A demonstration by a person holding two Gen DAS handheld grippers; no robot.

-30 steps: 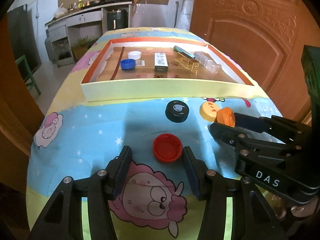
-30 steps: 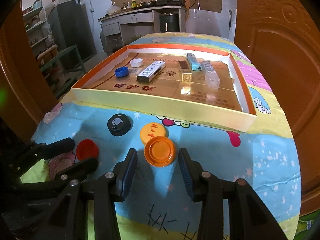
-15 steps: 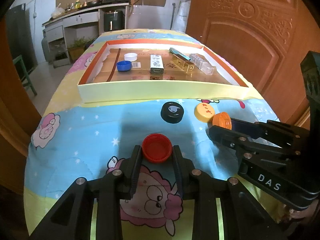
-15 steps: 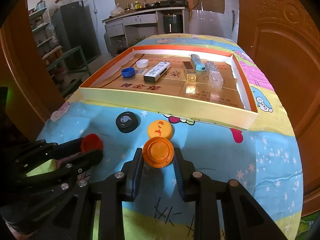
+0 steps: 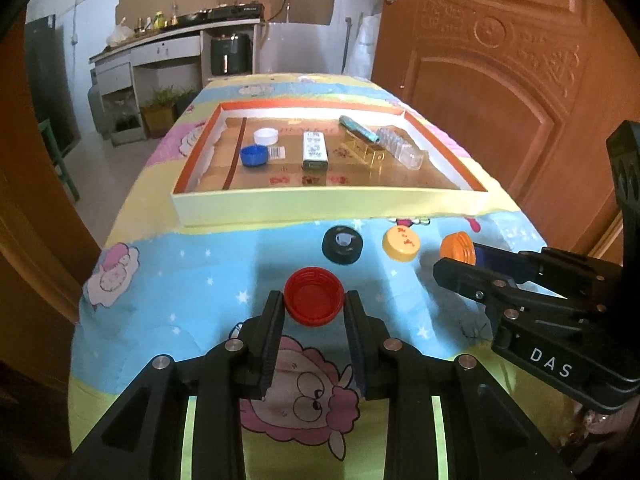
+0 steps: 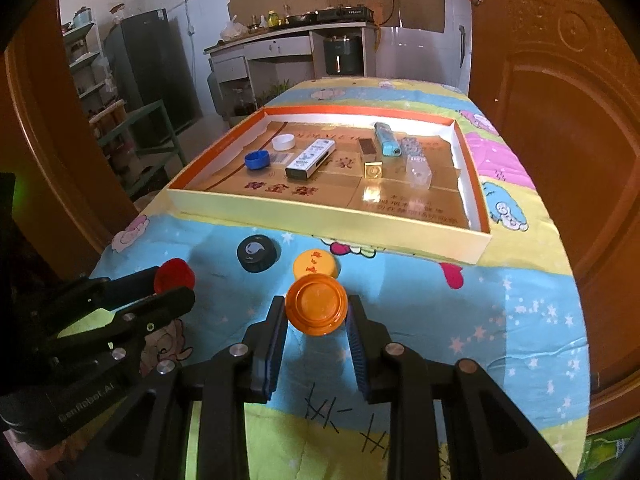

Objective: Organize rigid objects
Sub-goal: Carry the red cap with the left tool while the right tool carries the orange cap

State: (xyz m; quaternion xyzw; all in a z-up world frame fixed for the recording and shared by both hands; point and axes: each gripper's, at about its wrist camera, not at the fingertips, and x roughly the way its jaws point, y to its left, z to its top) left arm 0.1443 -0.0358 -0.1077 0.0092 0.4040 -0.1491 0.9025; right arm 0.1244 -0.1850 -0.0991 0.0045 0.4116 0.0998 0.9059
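Note:
My left gripper (image 5: 314, 304) is shut on a red bottle cap (image 5: 314, 300) and holds it above the cartoon tablecloth. My right gripper (image 6: 316, 312) is shut on an orange cap (image 6: 317, 304), also lifted; it shows at the right of the left wrist view (image 5: 458, 248). A black cap (image 5: 343, 243) and a yellow cap (image 5: 401, 242) lie on the cloth just in front of the shallow cardboard tray (image 5: 328, 203). In the tray lie a blue cap (image 5: 253, 156), a white cap (image 5: 266, 136), a white box (image 5: 315, 150), a gold box (image 5: 366, 152), a teal lighter (image 5: 358, 130) and a clear case (image 5: 404, 150).
A wooden door (image 5: 500, 80) stands close on the right of the table. A kitchen counter (image 5: 172, 46) and a green stool are beyond the table's far end. The table's near edge drops off below my grippers.
Both grippers closed on their caps, the left on the red, the right on the orange, then lifted them off the cloth. The tray contents have not moved.

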